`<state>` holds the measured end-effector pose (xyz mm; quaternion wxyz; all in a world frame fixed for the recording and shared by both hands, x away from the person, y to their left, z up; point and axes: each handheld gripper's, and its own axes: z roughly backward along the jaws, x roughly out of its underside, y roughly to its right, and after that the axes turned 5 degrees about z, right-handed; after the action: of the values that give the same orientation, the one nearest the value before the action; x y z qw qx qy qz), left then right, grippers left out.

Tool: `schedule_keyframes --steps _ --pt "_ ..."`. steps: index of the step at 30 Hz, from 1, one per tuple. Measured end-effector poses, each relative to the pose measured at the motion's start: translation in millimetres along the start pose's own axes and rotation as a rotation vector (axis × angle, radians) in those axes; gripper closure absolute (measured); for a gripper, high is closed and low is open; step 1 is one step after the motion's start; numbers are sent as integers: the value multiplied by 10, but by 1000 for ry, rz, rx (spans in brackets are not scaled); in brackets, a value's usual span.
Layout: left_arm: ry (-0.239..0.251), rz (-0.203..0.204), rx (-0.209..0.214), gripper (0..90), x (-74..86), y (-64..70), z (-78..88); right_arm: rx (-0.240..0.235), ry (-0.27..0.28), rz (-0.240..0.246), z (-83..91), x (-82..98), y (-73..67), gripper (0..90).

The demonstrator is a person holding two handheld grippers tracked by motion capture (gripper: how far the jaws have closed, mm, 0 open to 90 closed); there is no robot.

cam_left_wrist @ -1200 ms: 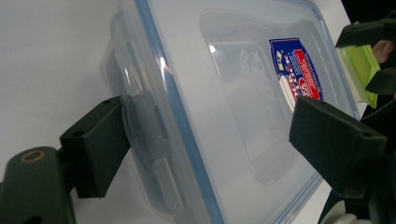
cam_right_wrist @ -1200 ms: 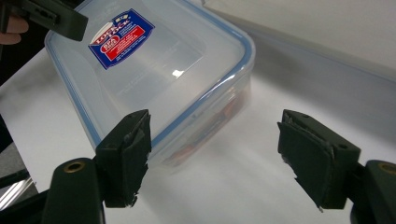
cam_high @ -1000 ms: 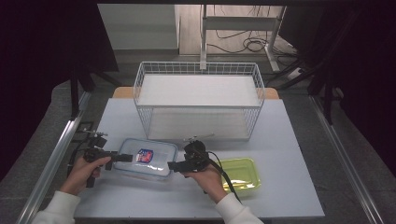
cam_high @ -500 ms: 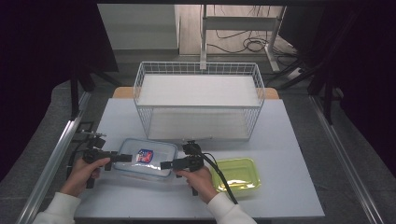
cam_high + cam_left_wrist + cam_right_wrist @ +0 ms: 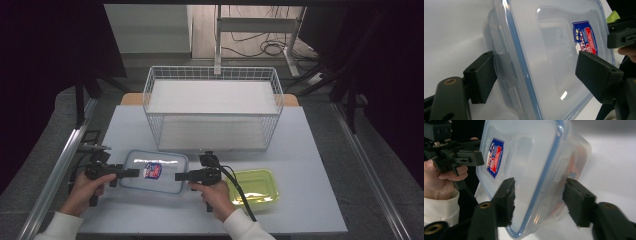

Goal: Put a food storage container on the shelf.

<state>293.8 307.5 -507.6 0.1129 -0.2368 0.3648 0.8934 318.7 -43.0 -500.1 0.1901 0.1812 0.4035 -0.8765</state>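
Two grippers at either end of a clear lidded container (image 5: 154,171) on the table (image 5: 300,150)

The left gripper (image 5: 131,173) straddles the container's left end, jaws apart; one pad lies by the side latch, contact unclear. The right gripper (image 5: 181,176) has just been closing around the right end, rim between its jaws; a firm clamp is hard to judge. The contents are blurred behind plastic. The right forearm partly covers the green tray (image 5: 257,186). Behind stands the wire basket (image 5: 212,107).

Container (image 5: 154,172) contents blurred through plastic; label (image 5: 152,170) text unreadable.
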Motion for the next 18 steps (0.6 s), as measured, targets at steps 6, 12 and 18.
schedule_keyframes --steps 6,12,18 --pt "31 -25 -16 230 50 77 65 -7 18 -3 43 50 -23 498" --pt "51 -51 -29 253 77 144 103 -22 35 -18 76 90 -16 515" --pt "77 -66 -28 290 97 178 134 -30 47 -29 108 131 -18 527"
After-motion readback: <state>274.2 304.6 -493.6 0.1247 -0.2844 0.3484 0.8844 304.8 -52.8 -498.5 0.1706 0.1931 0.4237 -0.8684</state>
